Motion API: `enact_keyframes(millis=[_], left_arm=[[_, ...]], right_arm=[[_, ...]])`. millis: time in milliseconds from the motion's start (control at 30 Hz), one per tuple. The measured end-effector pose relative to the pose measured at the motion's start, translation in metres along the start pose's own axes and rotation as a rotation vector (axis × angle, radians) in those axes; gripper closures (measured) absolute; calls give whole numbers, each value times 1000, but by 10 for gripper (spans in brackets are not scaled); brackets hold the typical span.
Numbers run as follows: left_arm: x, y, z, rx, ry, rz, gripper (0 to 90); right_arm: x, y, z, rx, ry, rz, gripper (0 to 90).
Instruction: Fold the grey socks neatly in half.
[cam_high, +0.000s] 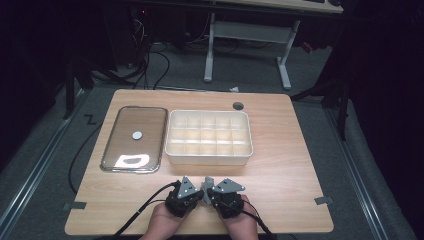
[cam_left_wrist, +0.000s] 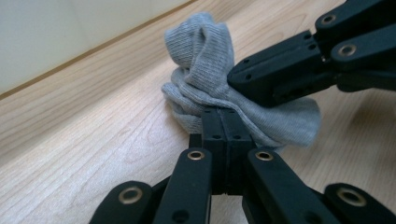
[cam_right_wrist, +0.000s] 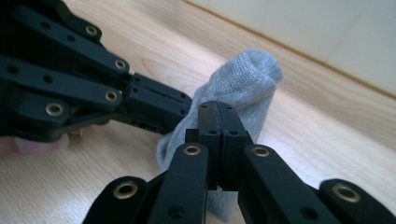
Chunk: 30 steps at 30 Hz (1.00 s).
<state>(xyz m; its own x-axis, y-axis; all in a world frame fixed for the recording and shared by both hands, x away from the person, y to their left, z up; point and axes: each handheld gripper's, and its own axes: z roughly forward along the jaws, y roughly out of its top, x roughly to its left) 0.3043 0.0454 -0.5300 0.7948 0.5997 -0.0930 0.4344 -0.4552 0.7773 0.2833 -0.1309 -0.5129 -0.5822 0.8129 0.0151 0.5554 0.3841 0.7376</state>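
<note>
Left tool (cam_high: 198, 192) is clamped on the grey sock (cam_high: 207, 184), jaws pressed together with a fold of fabric pinched between the tips; I see that plainly in the left gripper view, where my left tool (cam_left_wrist: 226, 116) bites the lower bunched part of the sock (cam_left_wrist: 205, 60). Right tool (cam_high: 211, 192) is also closed tight on the same sock, coming in from the other side; in the right gripper view my right tool (cam_right_wrist: 218, 114) has its tips buried in the fabric, with the sock (cam_right_wrist: 243, 79) rising above them and hanging below.

The sock is crumpled into a small wad between the two tools, on the wooden surface (cam_high: 290, 165), at the near edge, centre. In the left gripper view its bottom edge rests on the wood. Both tools meet tip to tip at the sock, almost touching each other.

My hands come in from the bottom of the high view, left hand (cam_high: 162, 220) and right hand (cam_high: 242, 222), close together.

Farther back on the surface: a white divided box (cam_high: 209, 157) with many small compartments, just beyond the sock. Left of it, side by side, lies a clear flat lid (cam_high: 134, 140) with a metal rim and a round knob in the middle.
</note>
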Motion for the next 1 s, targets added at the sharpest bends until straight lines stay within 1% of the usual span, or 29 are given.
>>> enact_keyframes(millis=[100,233,300,367,400,433,500,567,600,667,767,867,933,1000], left_arm=[[2,-2,-2,1,-2,-11,888],[7,-5,-7,-10,2,-29,803],[10,-6,-12,-39,4,-44,742],[13,-5,-18,-75,11,-47,682],[14,-4,-21,-91,19,-48,665],[15,-3,-23,-105,19,-53,658],[16,-1,-28,-135,14,-63,663],[17,4,-31,-152,-3,-73,714],[17,6,-32,-165,-8,-76,754],[16,13,-32,-173,-7,-80,822],[13,24,-30,-161,-11,-72,864],[6,33,-24,-153,-19,-45,868],[1,38,-19,-151,-32,-38,870],[-2,43,-14,-142,-40,-33,871]], right_arm=[[1,-2,2,-5,9,-12,900],[1,-1,4,-3,15,-22,900],[2,-2,4,-4,15,-28,900],[2,-2,4,-8,14,-33,900],[2,-2,4,-10,16,-35,900],[2,-2,4,-9,18,-37,900],[1,-2,4,-9,24,-35,900],[0,-3,5,-15,34,-35,900],[-1,-3,5,-19,42,-36,900],[-3,-4,5,-24,58,-33,900],[-7,-5,6,-28,84,-18,900],[-9,-5,6,-28,104,-10,900],[-10,-5,6,-31,107,-15,900],[-10,-5,6,-34,113,-10,900]])
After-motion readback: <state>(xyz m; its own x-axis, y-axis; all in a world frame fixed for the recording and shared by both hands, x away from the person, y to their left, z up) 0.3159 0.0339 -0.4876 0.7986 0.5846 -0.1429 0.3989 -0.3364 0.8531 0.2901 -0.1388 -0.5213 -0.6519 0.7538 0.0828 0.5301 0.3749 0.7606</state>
